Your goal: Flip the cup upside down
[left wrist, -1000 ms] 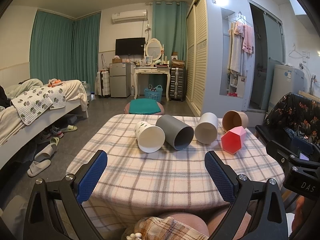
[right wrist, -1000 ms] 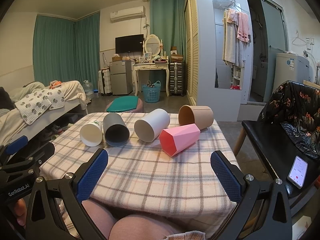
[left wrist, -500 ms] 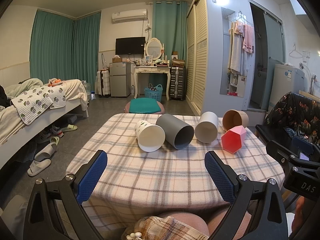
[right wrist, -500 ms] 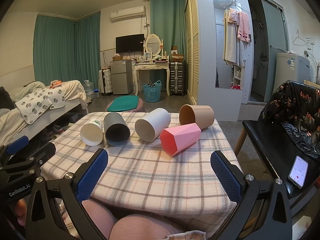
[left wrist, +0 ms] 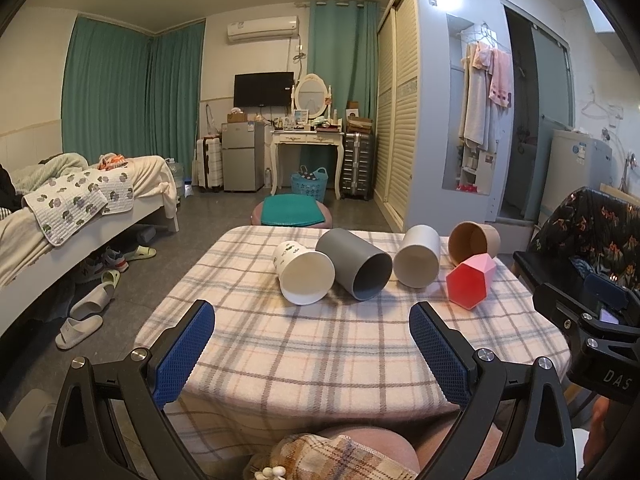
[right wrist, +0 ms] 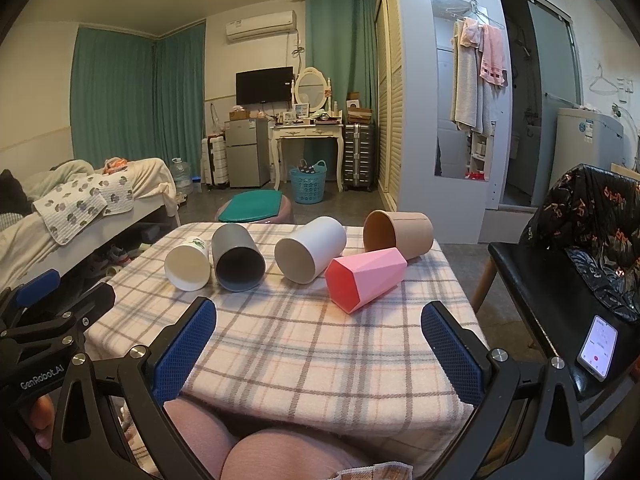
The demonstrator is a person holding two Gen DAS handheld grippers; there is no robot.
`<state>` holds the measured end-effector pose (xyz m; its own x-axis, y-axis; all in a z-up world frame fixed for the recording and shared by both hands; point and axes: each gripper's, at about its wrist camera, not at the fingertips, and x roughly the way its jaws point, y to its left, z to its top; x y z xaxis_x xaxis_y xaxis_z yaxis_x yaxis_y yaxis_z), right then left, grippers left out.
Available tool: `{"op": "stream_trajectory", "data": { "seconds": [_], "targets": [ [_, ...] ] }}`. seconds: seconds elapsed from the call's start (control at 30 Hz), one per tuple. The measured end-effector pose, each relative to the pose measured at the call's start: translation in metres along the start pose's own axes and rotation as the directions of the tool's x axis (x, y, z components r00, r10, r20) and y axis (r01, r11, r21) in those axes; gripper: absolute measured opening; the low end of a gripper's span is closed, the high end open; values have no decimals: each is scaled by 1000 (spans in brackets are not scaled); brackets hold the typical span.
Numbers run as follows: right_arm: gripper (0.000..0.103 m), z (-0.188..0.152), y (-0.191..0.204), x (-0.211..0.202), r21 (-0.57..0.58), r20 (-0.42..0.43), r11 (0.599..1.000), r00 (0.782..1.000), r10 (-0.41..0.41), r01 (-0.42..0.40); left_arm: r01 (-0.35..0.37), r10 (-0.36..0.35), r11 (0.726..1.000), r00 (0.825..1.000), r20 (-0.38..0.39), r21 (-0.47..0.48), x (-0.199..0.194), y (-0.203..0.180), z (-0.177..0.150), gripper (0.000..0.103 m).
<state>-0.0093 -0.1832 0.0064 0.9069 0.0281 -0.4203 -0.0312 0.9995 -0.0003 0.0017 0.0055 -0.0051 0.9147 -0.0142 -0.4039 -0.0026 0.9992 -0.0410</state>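
Several cups lie on their sides in a row on the plaid-covered table point(left wrist: 320, 352): a white printed cup point(left wrist: 304, 272), a dark grey cup point(left wrist: 356, 268), a pale grey cup point(left wrist: 418, 256), a tan cup point(left wrist: 474, 240) and a pink faceted cup point(left wrist: 470, 280). The right wrist view shows the same row: white point(right wrist: 188, 266), dark grey point(right wrist: 236, 258), pale grey point(right wrist: 310, 250), tan point(right wrist: 398, 236), pink point(right wrist: 364, 278). My left gripper point(left wrist: 312, 344) and right gripper point(right wrist: 318, 344) are both open and empty, held at the table's near edge, well short of the cups.
A black chair point(right wrist: 560, 320) with a phone point(right wrist: 598, 346) stands right of the table. A bed point(left wrist: 80, 208) is at the left, slippers point(left wrist: 80, 320) on the floor. A stool with a green cushion point(left wrist: 292, 210) stands behind the table.
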Motion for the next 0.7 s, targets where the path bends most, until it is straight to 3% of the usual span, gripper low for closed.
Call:
{"op": "stream_trajectory", "data": {
  "seconds": [0.3,0.43,0.53,0.7],
  "targets": [
    [103,21,8,2,-24,3,999,1000,21,-21,-11,11,1000,1000,-2,-26,7,14,21,101],
    [103,36,13,13,-45,-16,997,998,65,-66,-42,40,998,999,-32,-41,18,25,31,101],
    [103,50,16,31,-56,-55,992,992,114,-117,-82,79,996,995,-56,-47,30,37,35,101],
    [103,74,30,91,-53,-195,972,957,213,-227,-149,138,986,982,-129,-78,67,60,40,101]
  ]
}}
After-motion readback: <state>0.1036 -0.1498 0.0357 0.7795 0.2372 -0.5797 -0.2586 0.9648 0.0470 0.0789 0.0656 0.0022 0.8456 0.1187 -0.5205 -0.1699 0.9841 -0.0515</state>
